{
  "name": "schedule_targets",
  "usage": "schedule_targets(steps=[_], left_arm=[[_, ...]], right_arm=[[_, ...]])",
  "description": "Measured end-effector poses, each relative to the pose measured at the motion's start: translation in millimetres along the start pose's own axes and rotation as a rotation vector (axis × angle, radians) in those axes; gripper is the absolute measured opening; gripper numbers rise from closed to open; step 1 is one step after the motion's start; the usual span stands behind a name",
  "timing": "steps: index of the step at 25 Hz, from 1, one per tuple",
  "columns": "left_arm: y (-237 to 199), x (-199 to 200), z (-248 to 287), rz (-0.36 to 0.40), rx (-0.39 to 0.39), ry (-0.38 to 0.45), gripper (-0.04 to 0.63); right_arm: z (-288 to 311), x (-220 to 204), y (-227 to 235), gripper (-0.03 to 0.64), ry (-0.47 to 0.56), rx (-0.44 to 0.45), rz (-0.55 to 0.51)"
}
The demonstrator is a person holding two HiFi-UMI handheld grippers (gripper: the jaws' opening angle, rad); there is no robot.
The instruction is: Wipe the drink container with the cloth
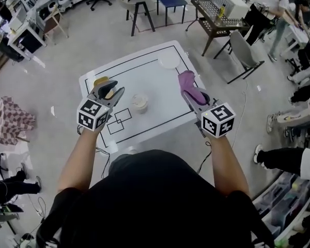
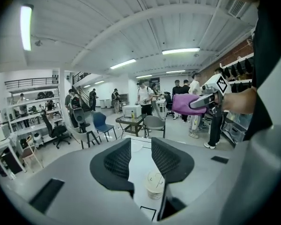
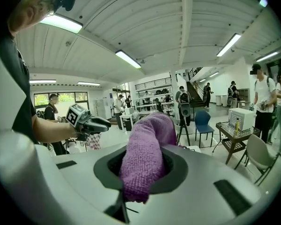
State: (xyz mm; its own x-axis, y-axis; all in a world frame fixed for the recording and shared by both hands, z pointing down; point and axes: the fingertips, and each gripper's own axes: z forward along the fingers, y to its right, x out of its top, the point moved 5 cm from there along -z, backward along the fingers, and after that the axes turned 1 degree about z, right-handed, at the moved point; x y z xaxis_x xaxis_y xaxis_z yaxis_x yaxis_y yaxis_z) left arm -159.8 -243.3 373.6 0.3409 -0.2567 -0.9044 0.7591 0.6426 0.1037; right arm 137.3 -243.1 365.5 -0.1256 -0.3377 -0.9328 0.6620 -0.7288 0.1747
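Closest in, the person's forearms are held over the near edge of the white desk (image 1: 154,76). The right gripper (image 1: 194,98) is clamped on a purple cloth (image 1: 187,82), while the left gripper (image 1: 111,92) has its jaws a narrow way apart with nothing between them. The lidded drink cup (image 1: 140,103) stands upright near the desk's middle, touched by neither, so I judge no wiping is under way; it sits well in from every edge with bare desk all round, and the chairs are well apart beyond the far side.
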Motion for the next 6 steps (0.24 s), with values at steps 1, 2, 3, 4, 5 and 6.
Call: schedule_targets(steps=[1,2,3,4,5,6], left_arm=[[4,0,-10,-0.005,0.005,0.007,0.153],[7,-1,-20,-0.010,0.009,0.011,0.152],[9,-2,-29,-0.015,0.013,0.015,0.149],[10,-2,-36,-0.020,0.018,0.017,0.149],[11,-3,-43,-0.024,0.023,0.018,0.146],[13,-3,-50,-0.029,0.028,0.019,0.146]], right_arm=[[-4,-3,-8,0.078,0.002,-0.009,0.006],[-7,-6,-15,0.078,0.002,-0.018,0.012],[-9,-8,-21,0.079,0.001,-0.027,0.017],[-11,-10,-26,0.078,0.000,-0.034,0.023],[-13,-11,-30,0.078,0.000,-0.042,0.029],[-14,-13,-34,0.078,0.000,-0.050,0.036]])
